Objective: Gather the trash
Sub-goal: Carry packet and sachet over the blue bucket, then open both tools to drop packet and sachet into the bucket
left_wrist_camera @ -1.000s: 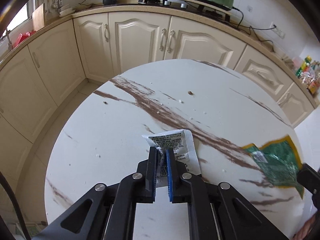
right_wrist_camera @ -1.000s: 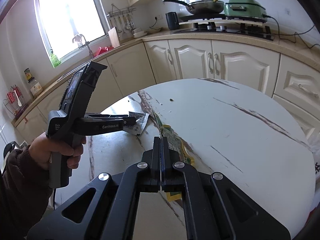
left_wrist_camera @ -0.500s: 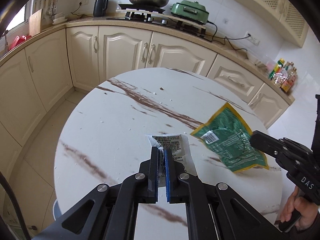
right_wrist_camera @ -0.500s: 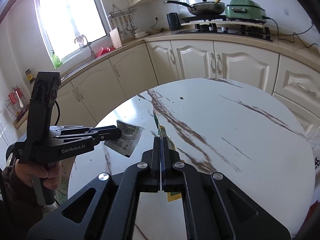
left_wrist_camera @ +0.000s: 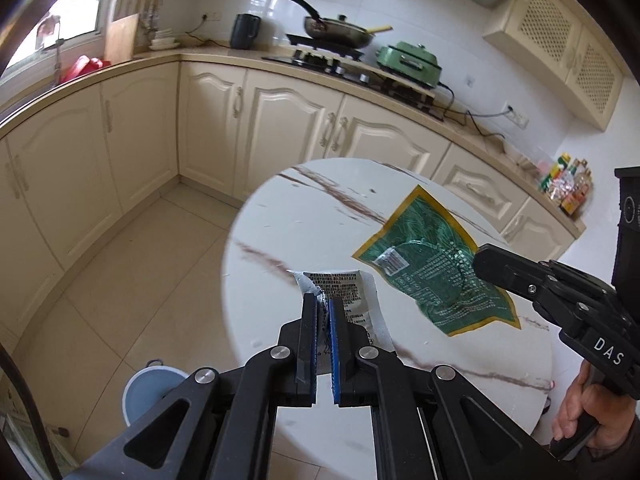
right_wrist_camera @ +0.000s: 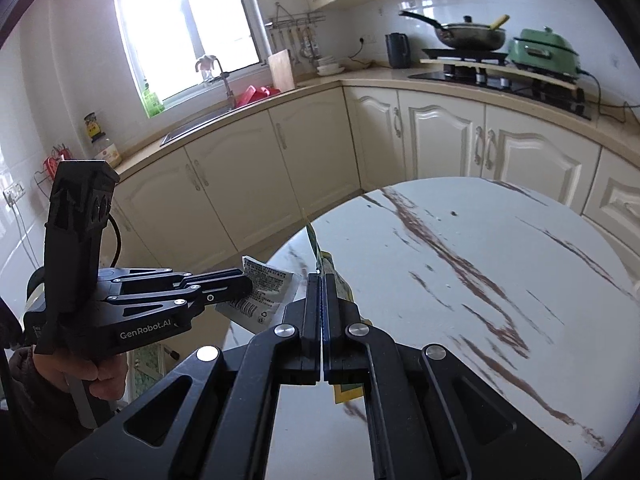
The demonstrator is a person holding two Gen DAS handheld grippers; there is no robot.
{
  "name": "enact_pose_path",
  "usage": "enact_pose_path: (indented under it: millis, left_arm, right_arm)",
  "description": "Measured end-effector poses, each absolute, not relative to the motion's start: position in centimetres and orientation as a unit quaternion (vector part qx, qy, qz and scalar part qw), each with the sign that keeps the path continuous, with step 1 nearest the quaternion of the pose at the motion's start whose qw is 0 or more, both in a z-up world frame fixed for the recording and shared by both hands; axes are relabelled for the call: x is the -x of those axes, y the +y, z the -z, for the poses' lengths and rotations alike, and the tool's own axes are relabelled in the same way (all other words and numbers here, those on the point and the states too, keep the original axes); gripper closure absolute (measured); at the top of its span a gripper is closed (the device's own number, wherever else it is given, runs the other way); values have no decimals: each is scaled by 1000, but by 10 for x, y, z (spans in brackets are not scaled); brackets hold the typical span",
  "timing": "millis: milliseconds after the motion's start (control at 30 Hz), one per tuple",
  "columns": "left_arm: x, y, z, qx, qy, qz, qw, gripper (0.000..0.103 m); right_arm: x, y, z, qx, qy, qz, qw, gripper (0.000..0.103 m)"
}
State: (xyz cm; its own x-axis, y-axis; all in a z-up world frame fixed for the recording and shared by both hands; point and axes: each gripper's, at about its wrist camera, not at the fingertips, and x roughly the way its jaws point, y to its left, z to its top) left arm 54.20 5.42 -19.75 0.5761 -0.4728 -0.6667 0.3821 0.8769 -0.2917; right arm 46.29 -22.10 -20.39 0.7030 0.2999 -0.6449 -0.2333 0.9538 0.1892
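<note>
My left gripper (left_wrist_camera: 323, 300) is shut on a white and silver wrapper (left_wrist_camera: 344, 286) with black print, held in the air over the near left rim of the round marble table (left_wrist_camera: 304, 216). My right gripper (right_wrist_camera: 321, 278) is shut on a green packet with a yellow border (left_wrist_camera: 424, 268), lifted off the table; in the right wrist view the green packet (right_wrist_camera: 338, 284) shows edge-on. The left gripper (right_wrist_camera: 244, 280) with the white wrapper (right_wrist_camera: 268, 284) appears just left of the right one. A hand holds each tool.
A light blue bucket (left_wrist_camera: 150, 380) stands on the tiled floor below the table's left edge. Cream cabinets (left_wrist_camera: 280, 120) curve around behind, with a stove, a pan (left_wrist_camera: 336, 34) and a green cooker (left_wrist_camera: 408, 58) on the counter. A sink and window (right_wrist_camera: 184, 28) lie to the left.
Both grippers rose and pulled back leftward from over the table toward its near left edge, each still carrying its piece. The green packet left the tabletop. The bucket came into view.
</note>
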Motion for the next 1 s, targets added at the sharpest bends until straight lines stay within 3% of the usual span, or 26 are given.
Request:
enact_pose_path:
  millis: [233,433,700,1000]
  left_arm:
    - [-496,177,195,88,383,175,903,102]
    - [-458,270,225,119,405,114,899,102]
    - [-465,339,324,160,488,75,855,102]
    - [-494,352,427,166,575,64,799,102]
  right_arm:
    - [-481,-99,210,-16,364,-223,904,101]
    - [-499,0,252,0,394,-281,875,101]
    - [-546,81,373,5,482,-303,822,101]
    - [-594,97,504,5,567,-266,780,101]
